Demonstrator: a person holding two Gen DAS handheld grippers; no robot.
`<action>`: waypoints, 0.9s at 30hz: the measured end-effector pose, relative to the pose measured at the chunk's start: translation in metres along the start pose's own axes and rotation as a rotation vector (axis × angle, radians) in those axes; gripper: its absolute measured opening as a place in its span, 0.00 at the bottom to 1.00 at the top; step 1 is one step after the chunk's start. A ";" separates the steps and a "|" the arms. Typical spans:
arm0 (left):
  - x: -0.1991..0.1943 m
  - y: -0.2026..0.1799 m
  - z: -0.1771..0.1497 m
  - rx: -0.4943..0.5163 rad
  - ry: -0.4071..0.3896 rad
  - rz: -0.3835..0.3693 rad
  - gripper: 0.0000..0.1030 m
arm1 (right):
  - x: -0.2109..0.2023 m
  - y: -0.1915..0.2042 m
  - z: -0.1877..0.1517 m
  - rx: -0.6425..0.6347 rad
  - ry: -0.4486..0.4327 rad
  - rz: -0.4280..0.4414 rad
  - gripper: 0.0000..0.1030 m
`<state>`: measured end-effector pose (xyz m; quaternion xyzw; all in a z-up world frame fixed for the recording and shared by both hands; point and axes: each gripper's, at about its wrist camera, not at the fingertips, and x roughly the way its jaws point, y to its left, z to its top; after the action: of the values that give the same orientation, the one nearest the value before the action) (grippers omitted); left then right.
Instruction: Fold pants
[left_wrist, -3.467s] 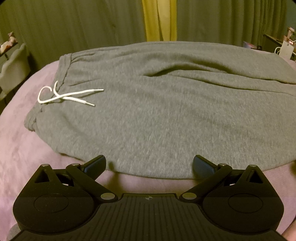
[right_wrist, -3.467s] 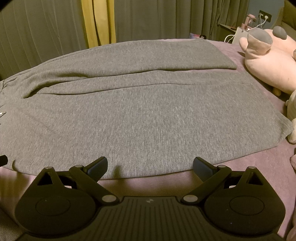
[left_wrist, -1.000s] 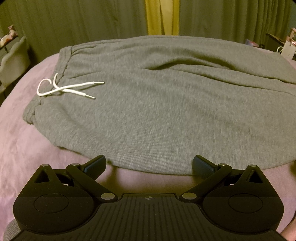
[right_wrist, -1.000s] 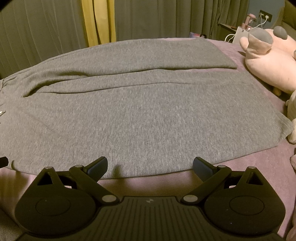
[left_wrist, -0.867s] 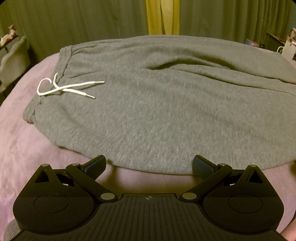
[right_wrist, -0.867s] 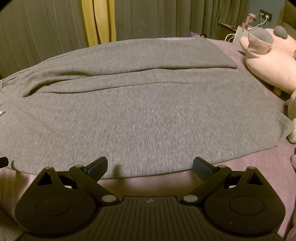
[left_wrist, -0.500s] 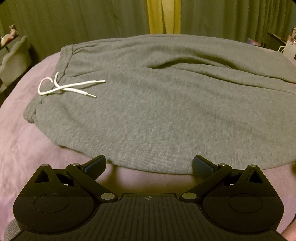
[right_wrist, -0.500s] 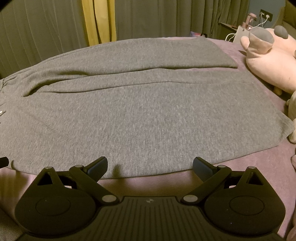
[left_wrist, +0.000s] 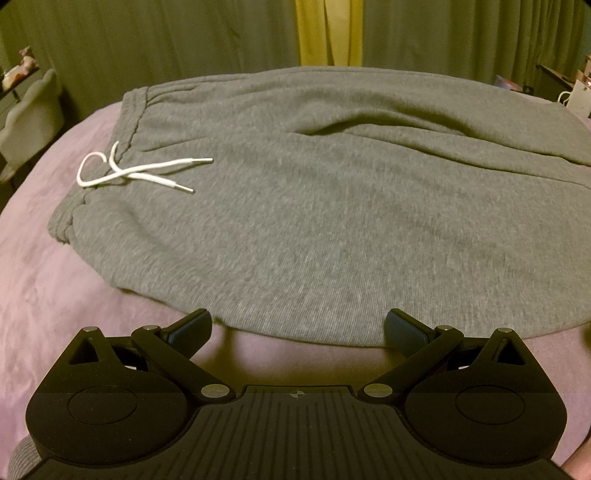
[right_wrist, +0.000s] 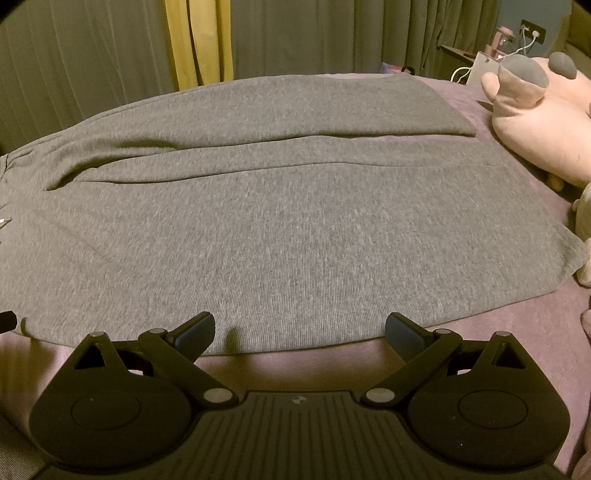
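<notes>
1. Bed (left_wrist: 33, 288), purple cover: carries everything.
2. Grey pants (left_wrist: 332, 206) flat across bed, waistband left, legs right.
3. Pink plush (right_wrist: 535, 122) beside leg ends.
4. Left hand-held gripper (left_wrist: 297, 328), right hand-held gripper (right_wrist: 299, 330): both spread wide, empty, at near pants edge.
5. White drawstring (left_wrist: 136, 173) on waistband.

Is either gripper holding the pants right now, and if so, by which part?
Nothing is held. The left gripper and right gripper are both open, just short of the pants' near edge.
</notes>
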<state>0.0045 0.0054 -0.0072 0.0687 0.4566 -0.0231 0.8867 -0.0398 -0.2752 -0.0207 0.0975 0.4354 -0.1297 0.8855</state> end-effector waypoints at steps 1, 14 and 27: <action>0.000 0.000 0.000 0.000 0.000 0.000 1.00 | 0.002 0.002 -0.001 0.001 0.001 0.001 0.96; 0.000 0.000 0.000 0.001 0.001 0.000 1.00 | 0.001 0.001 -0.001 0.000 0.002 0.002 0.96; 0.000 0.002 0.000 -0.007 0.001 0.000 1.00 | -0.001 0.001 -0.001 -0.003 0.007 0.002 0.96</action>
<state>0.0048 0.0076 -0.0069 0.0655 0.4570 -0.0213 0.8868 -0.0408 -0.2735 -0.0208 0.0969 0.4386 -0.1280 0.8842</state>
